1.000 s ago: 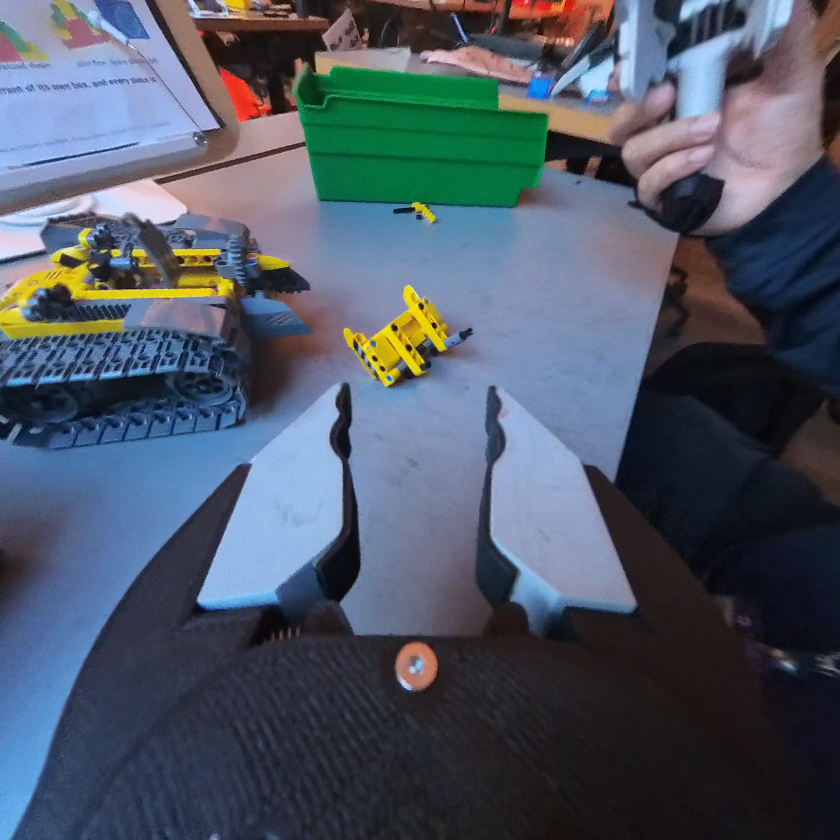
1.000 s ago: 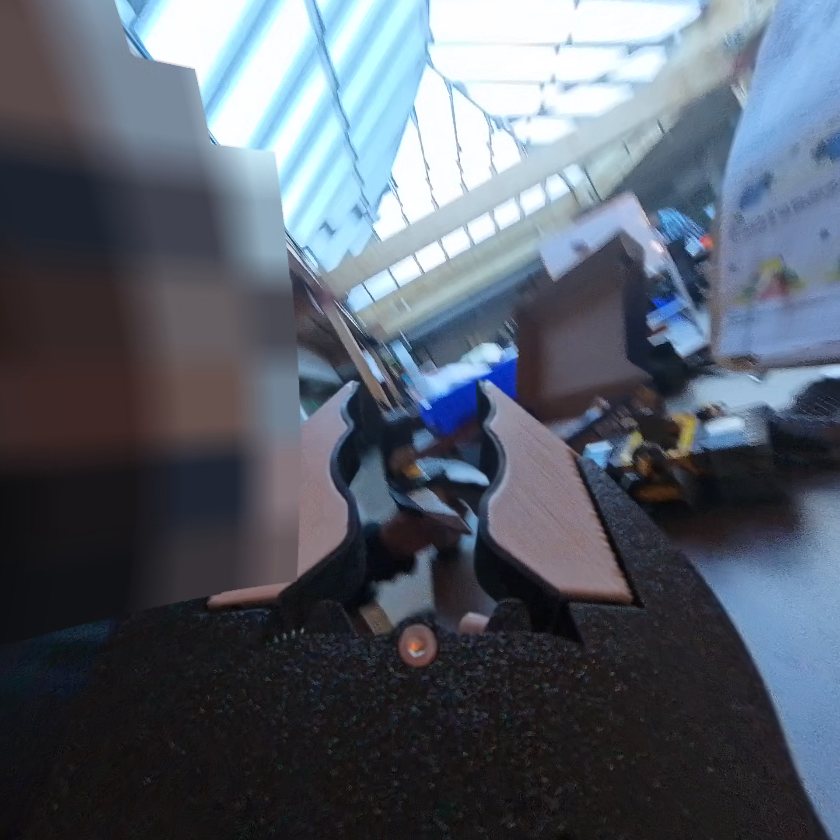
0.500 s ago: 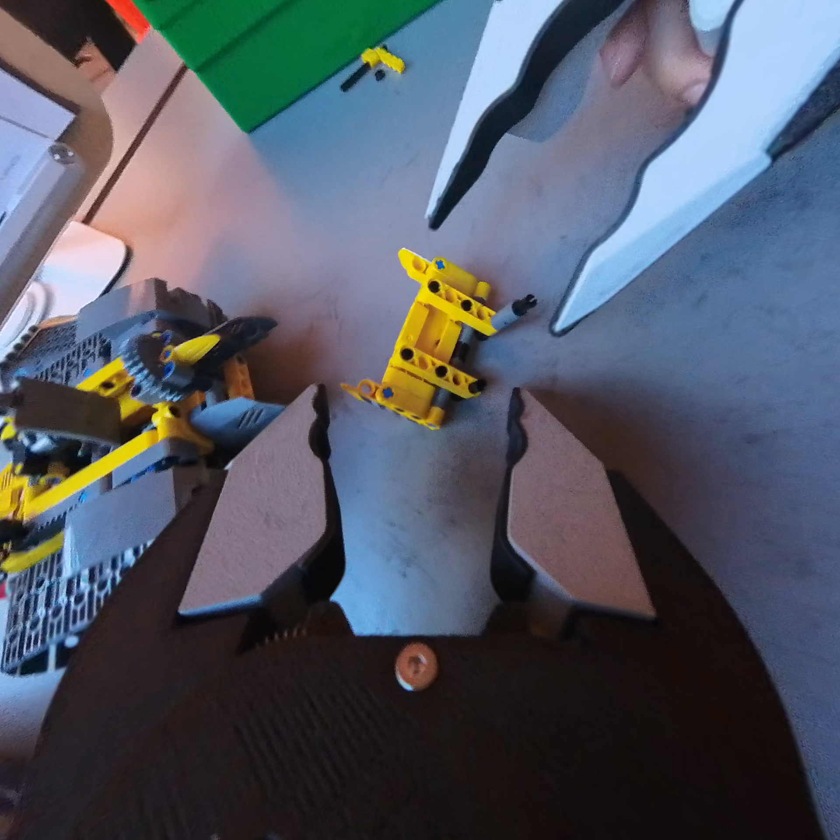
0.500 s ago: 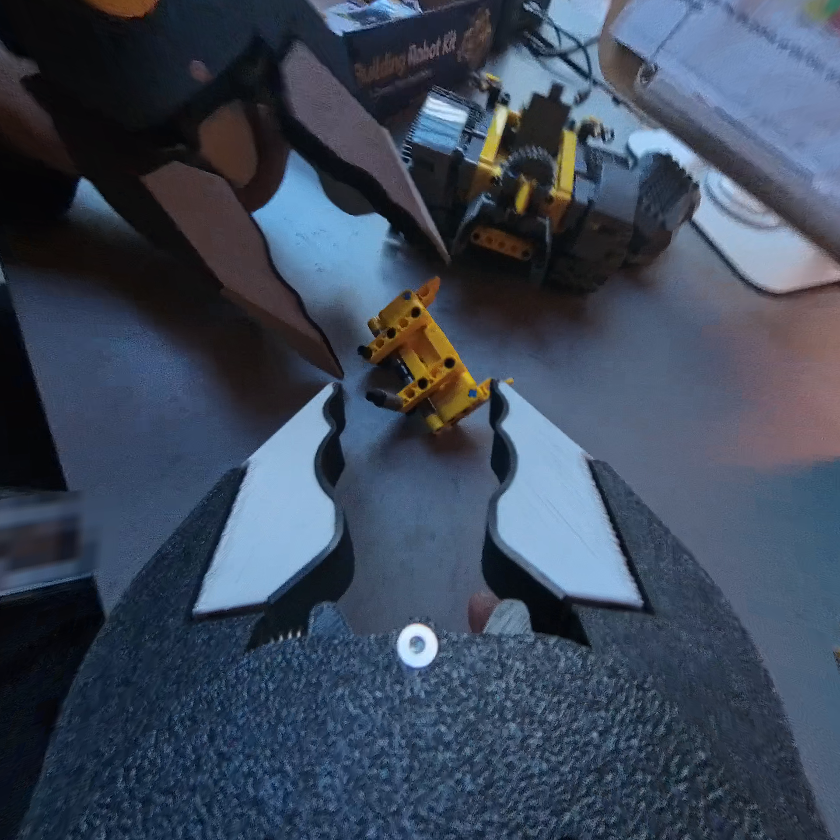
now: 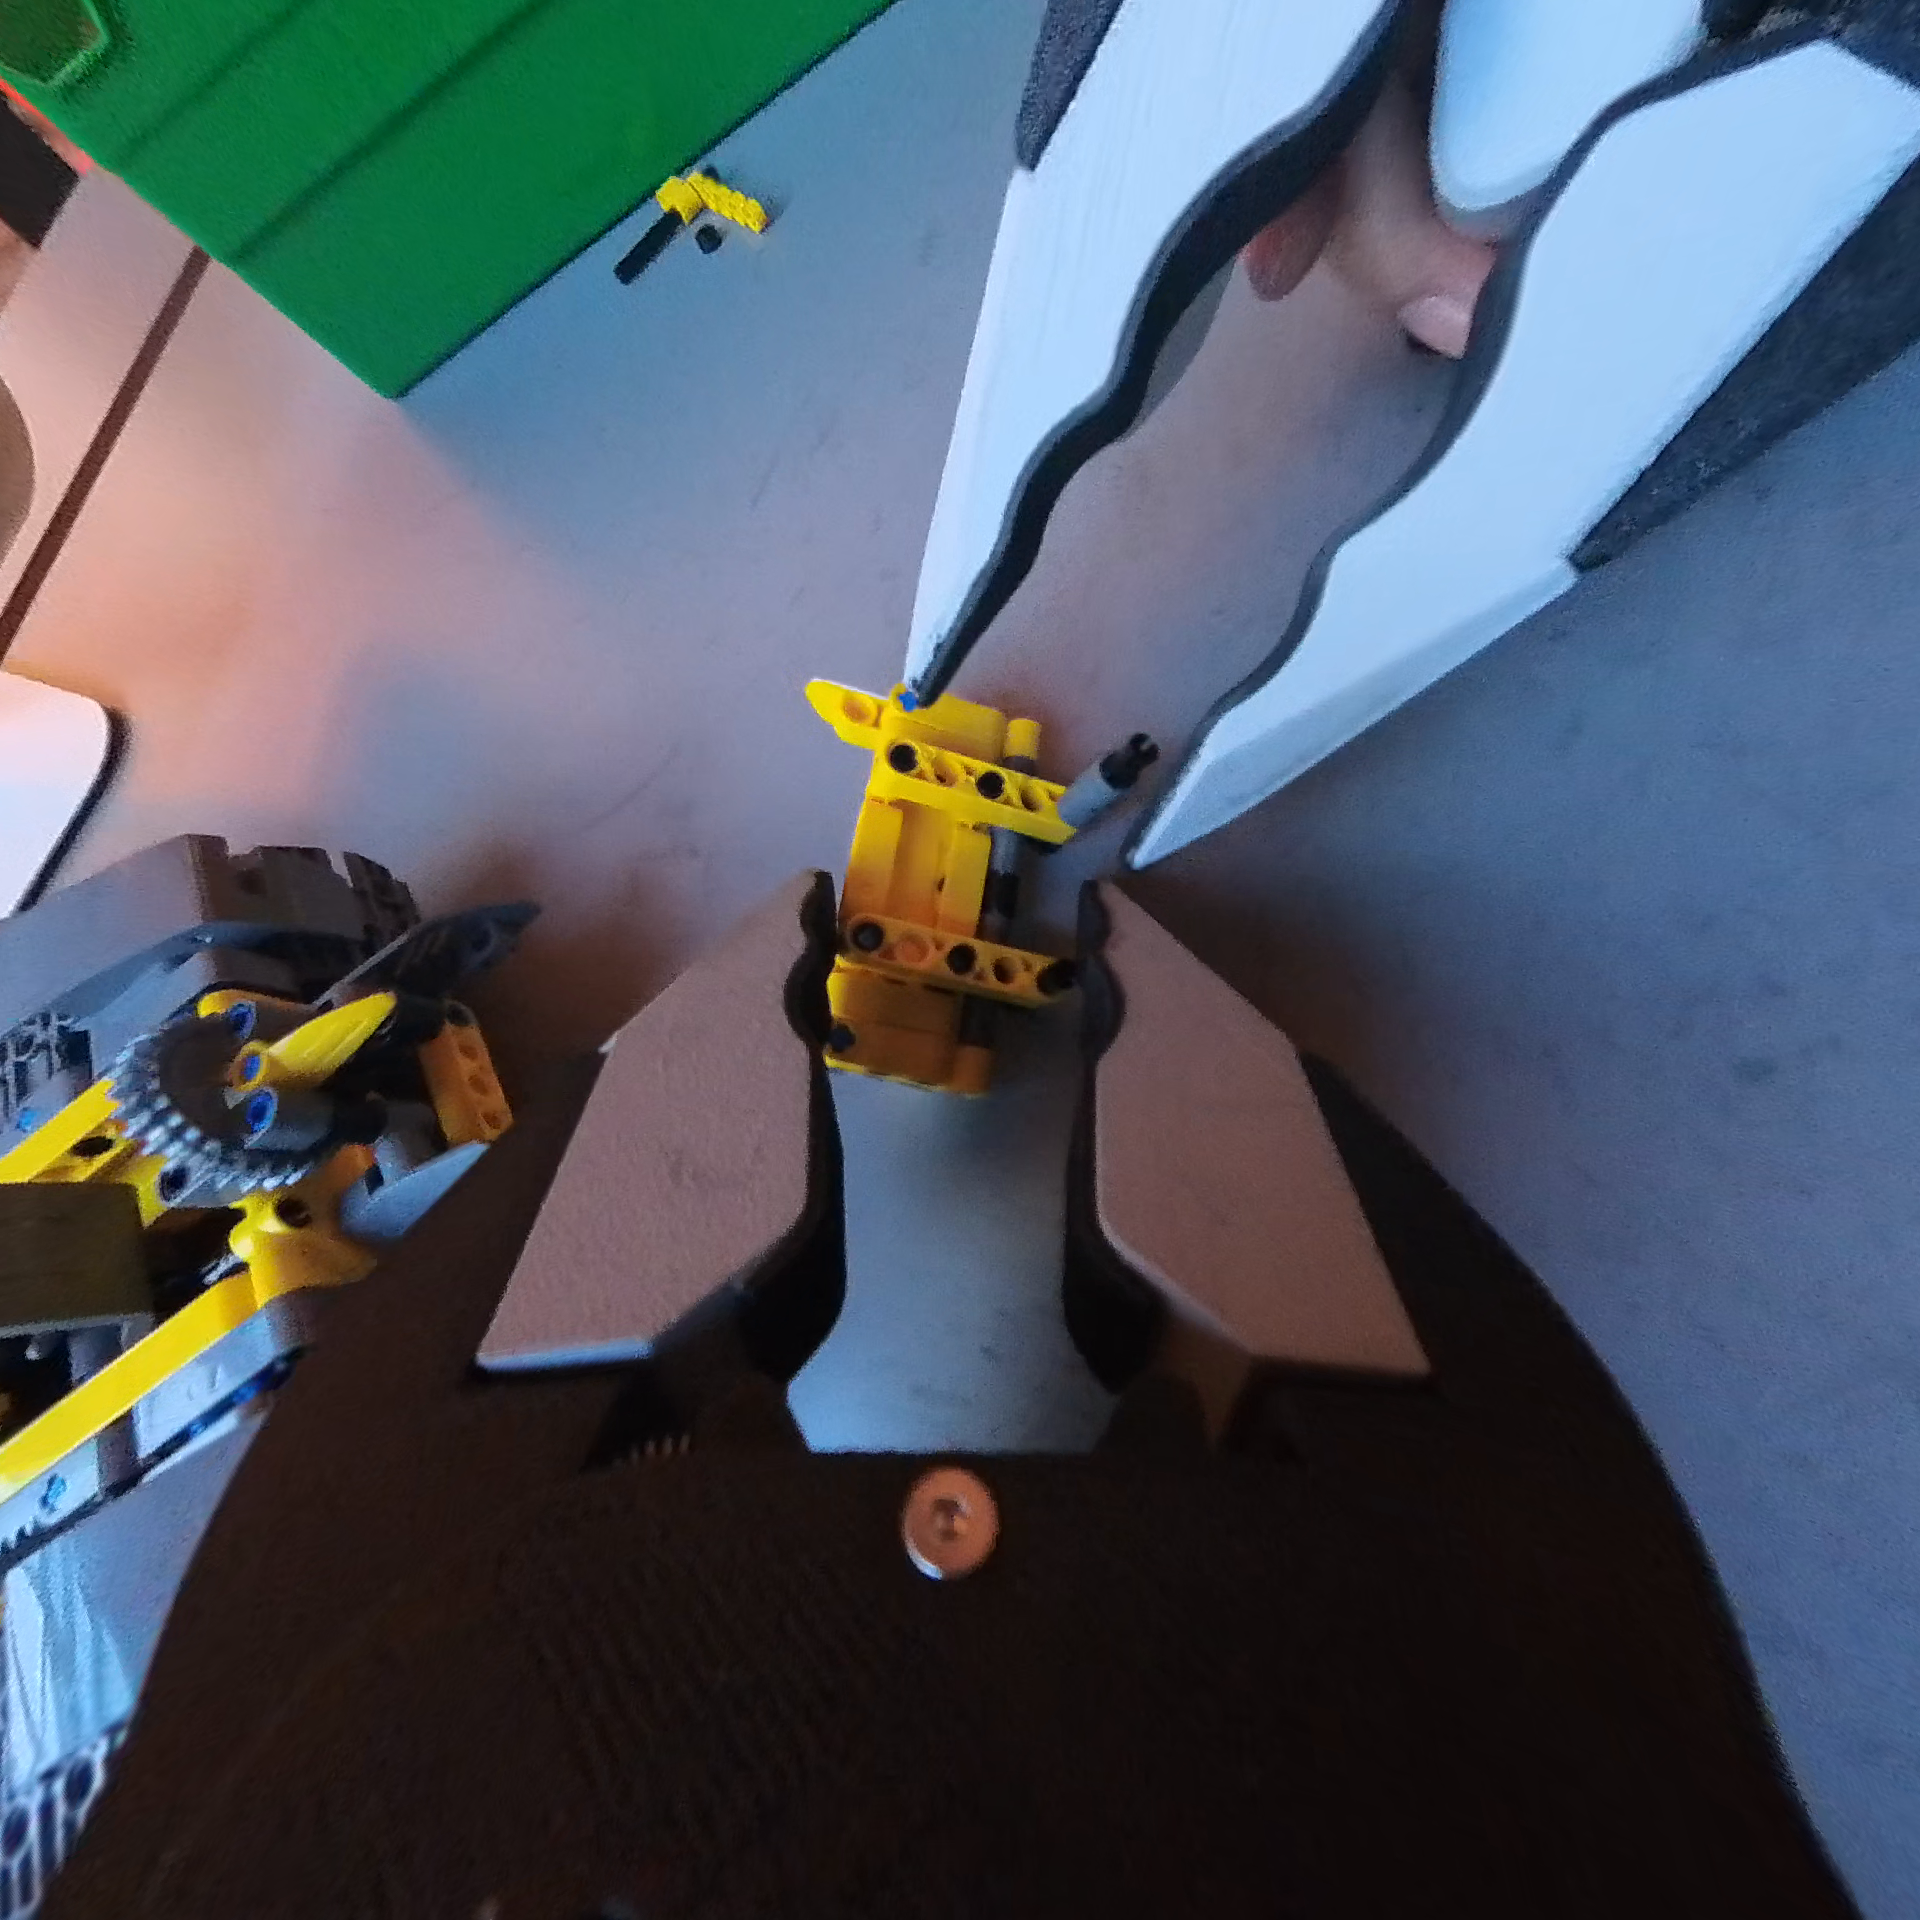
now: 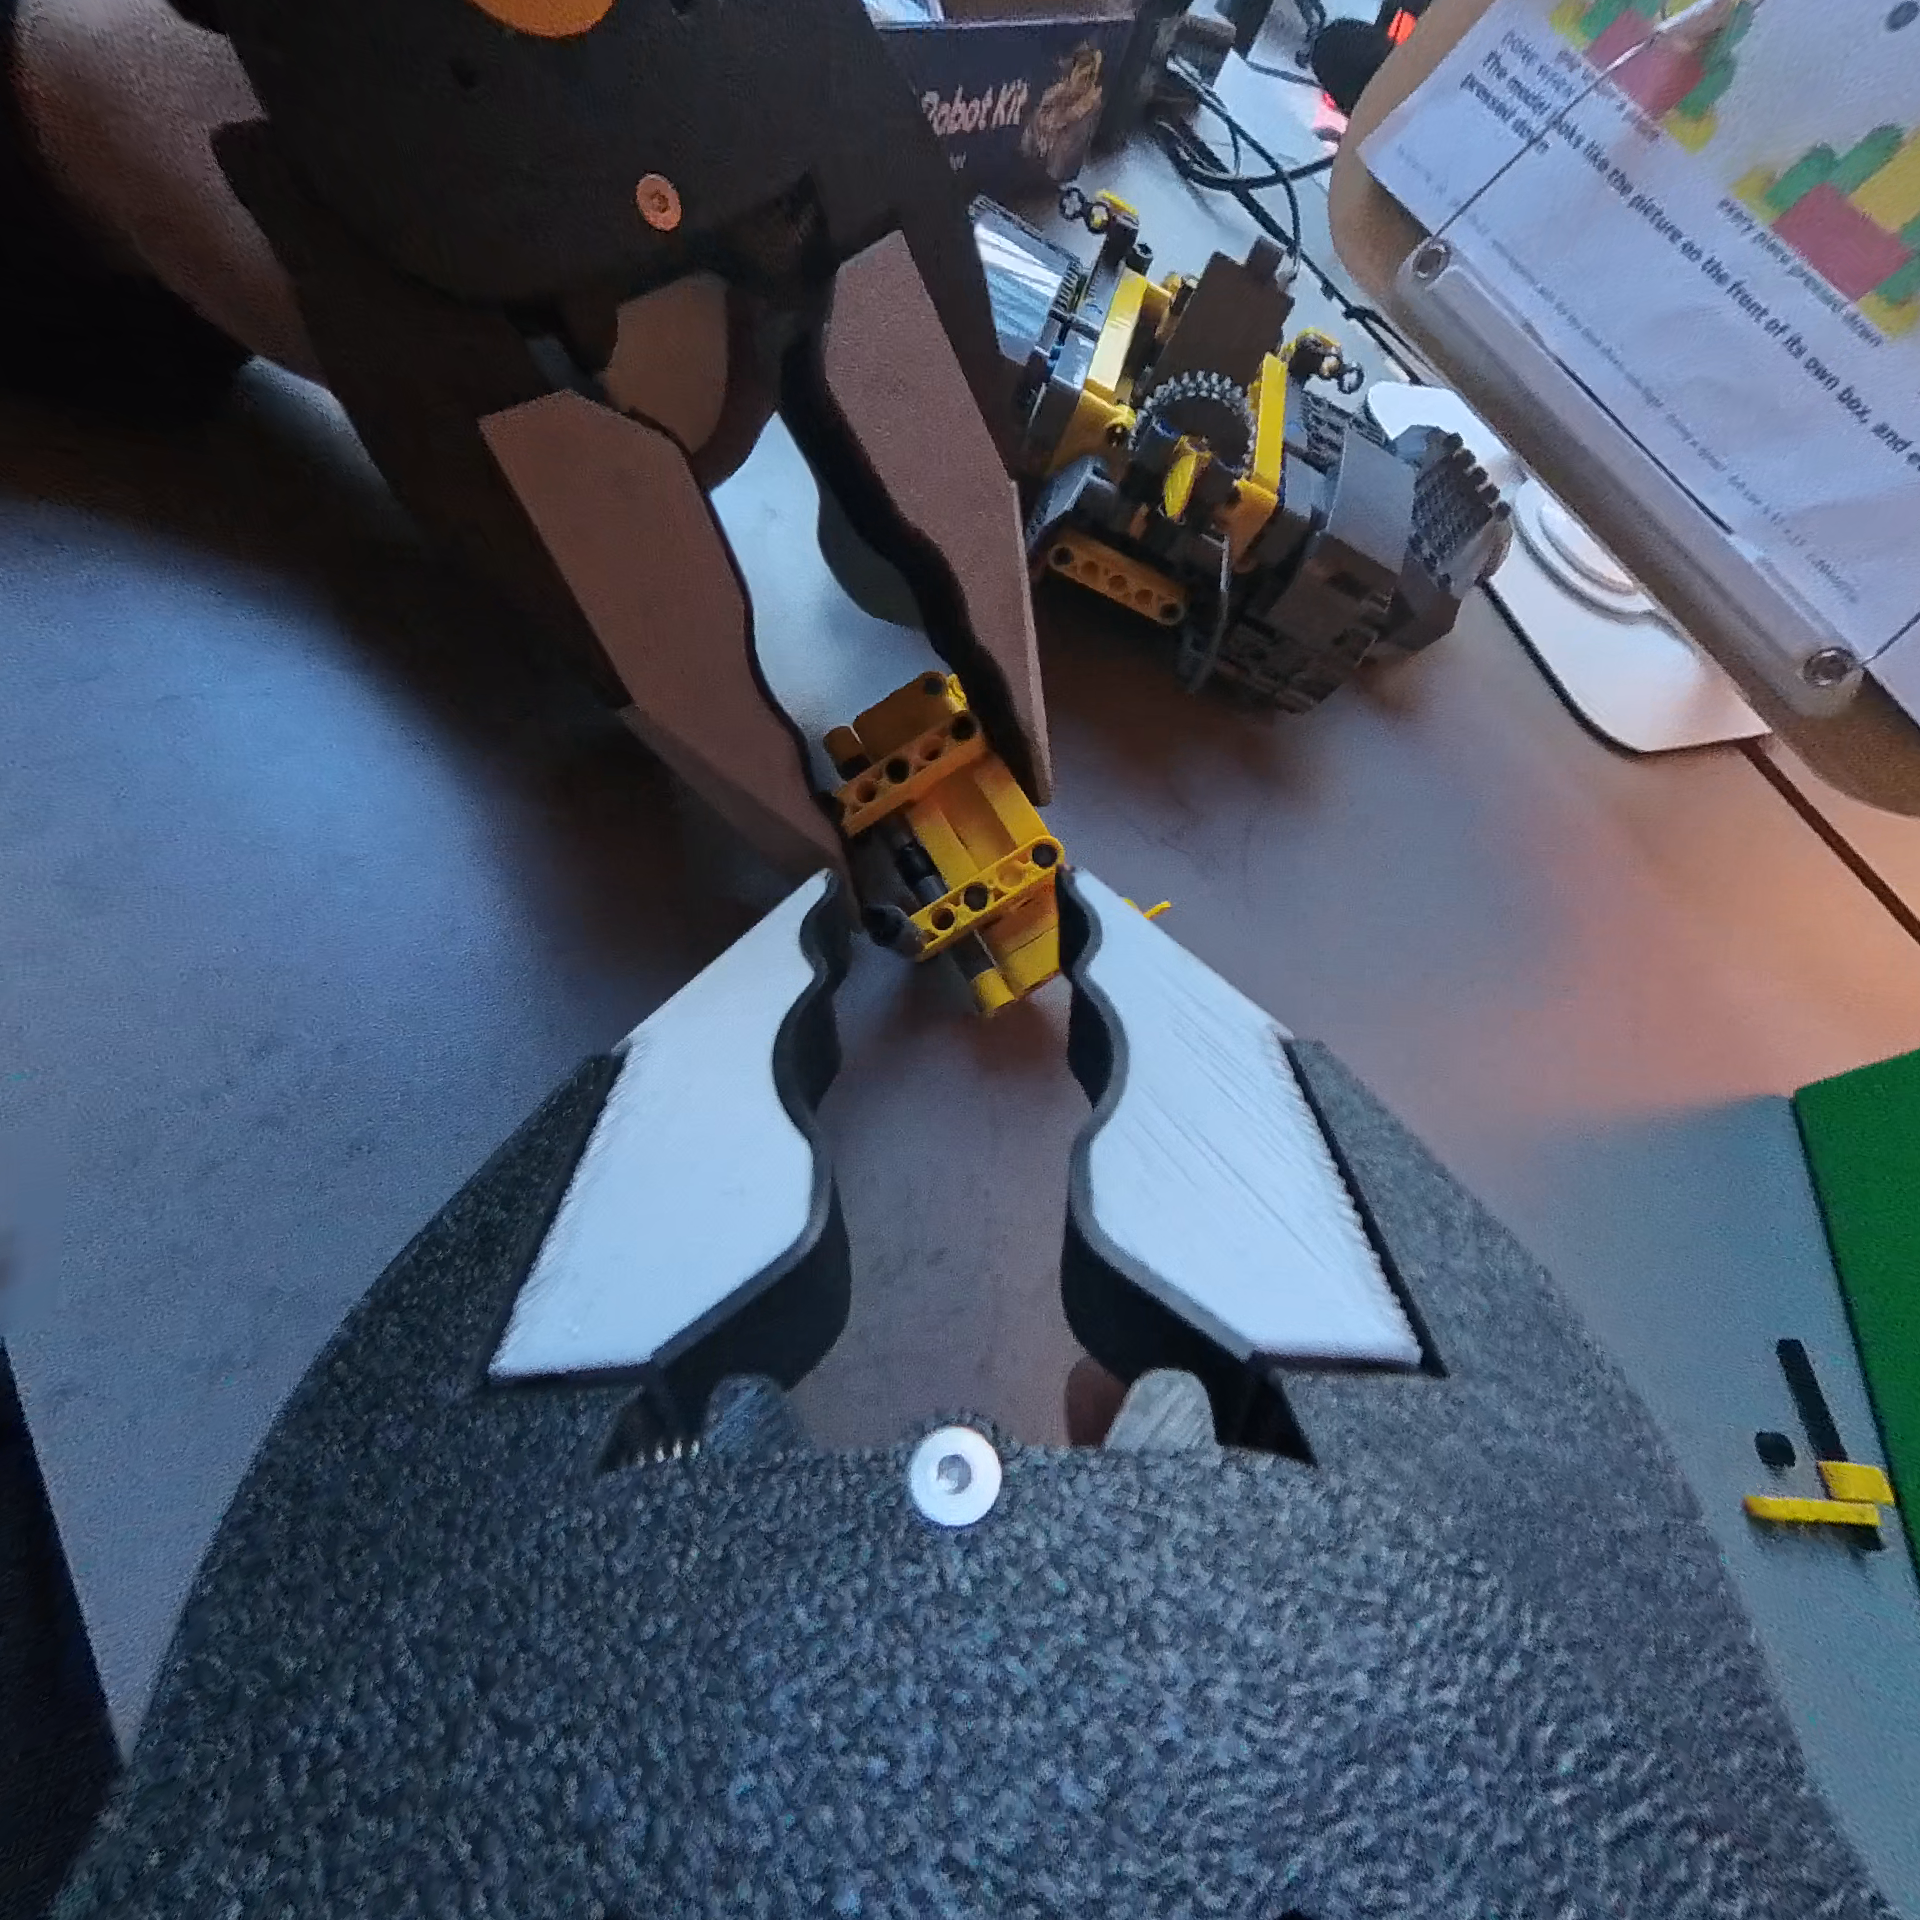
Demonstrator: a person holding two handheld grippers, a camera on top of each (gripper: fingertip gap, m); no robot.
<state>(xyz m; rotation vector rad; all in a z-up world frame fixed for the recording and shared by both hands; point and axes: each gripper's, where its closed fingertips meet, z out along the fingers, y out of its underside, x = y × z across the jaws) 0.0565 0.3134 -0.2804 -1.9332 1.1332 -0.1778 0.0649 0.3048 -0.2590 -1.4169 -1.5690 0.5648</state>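
Both grippers, left gripper (image 5: pixel 945 914) and right gripper (image 6: pixel 951 914), have come down around the small yellow plastic brick piece (image 5: pixel 951 904) on the grey worktop (image 5: pixel 1558 1039), jaws open, not squeezing yet.

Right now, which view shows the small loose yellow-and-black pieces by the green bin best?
The left wrist view: the small loose pieces lie unobstructed on the table beside the green bin. The right wrist view catches them at its lower right edge, more distorted.

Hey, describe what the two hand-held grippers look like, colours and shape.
Both match: the left hand-held gripper and the right hand-held gripper each have a rough black body with a round silver screw, and two pale, flat, tapering fingers edged inside with wavy black pads.
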